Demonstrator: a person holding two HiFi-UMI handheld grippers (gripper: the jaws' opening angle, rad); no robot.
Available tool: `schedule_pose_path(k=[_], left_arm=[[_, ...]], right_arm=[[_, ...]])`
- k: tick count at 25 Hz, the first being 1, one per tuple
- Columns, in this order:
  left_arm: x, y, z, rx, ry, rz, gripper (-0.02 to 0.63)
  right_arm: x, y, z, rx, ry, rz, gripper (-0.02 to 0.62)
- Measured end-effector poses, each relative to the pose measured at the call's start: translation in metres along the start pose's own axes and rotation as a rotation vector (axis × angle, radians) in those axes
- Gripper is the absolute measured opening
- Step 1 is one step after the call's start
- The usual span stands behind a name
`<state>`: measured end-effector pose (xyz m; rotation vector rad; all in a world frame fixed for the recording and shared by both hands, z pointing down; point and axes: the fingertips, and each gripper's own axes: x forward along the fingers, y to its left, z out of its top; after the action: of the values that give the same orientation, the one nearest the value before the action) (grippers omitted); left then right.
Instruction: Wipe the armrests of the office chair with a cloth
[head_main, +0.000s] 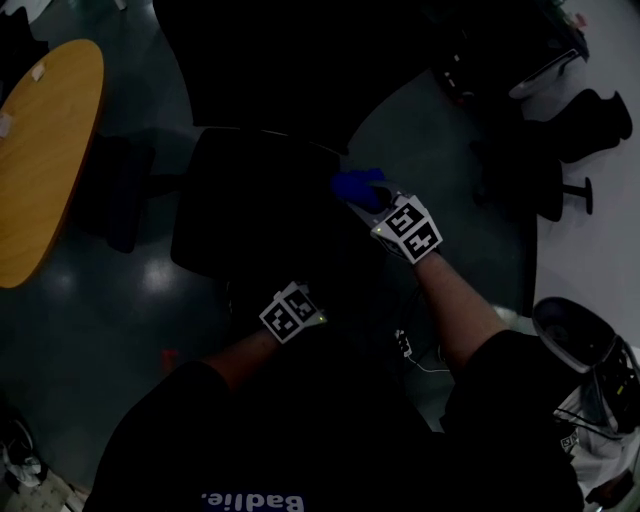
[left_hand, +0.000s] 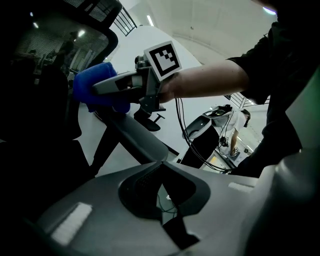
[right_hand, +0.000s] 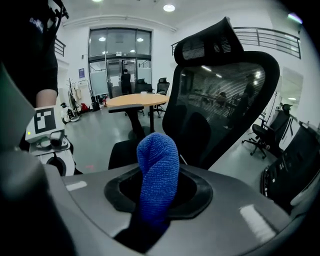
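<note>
The black office chair (head_main: 260, 200) stands below me, its mesh backrest (right_hand: 225, 90) filling the right gripper view. My right gripper (head_main: 375, 205) is shut on a blue cloth (head_main: 358, 186), which sticks up between its jaws (right_hand: 157, 175). In the left gripper view that gripper (left_hand: 95, 91) presses the cloth (left_hand: 92, 85) against the far end of the grey armrest (left_hand: 137, 142). My left gripper (head_main: 298, 305) hovers near the seat's front, apart from the armrest. Its jaws stand together with nothing between them (left_hand: 160, 180).
A round wooden table (head_main: 45, 150) sits at the left. More dark office chairs (head_main: 560, 130) stand at the upper right on a white floor. A rounded white and dark machine (head_main: 575, 335) with cables is close at my right. A person stands far off by glass doors (right_hand: 125, 79).
</note>
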<state>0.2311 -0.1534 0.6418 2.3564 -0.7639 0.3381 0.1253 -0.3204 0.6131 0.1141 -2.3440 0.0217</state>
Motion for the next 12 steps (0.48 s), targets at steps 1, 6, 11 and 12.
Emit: schedule_pose_path(k=[1, 6, 11, 12], left_arm=[[0.0, 0.0, 0.0, 0.0, 0.0, 0.002, 0.018], [0.002, 0.0, -0.002, 0.0, 0.004, 0.011, 0.018], [0.001, 0.0, -0.002, 0.009, 0.007, 0.012, 0.018], [0.001, 0.0, -0.002, 0.012, 0.008, 0.014, 0.018]], right_arm=[[-0.001, 0.008, -0.005, 0.002, 0.003, 0.007, 0.112], [-0.013, 0.035, -0.023, 0.06, -0.017, 0.006, 0.112], [-0.025, 0.063, -0.031, 0.126, -0.037, 0.024, 0.112], [-0.027, 0.07, -0.033, 0.131, -0.036, 0.035, 0.112]])
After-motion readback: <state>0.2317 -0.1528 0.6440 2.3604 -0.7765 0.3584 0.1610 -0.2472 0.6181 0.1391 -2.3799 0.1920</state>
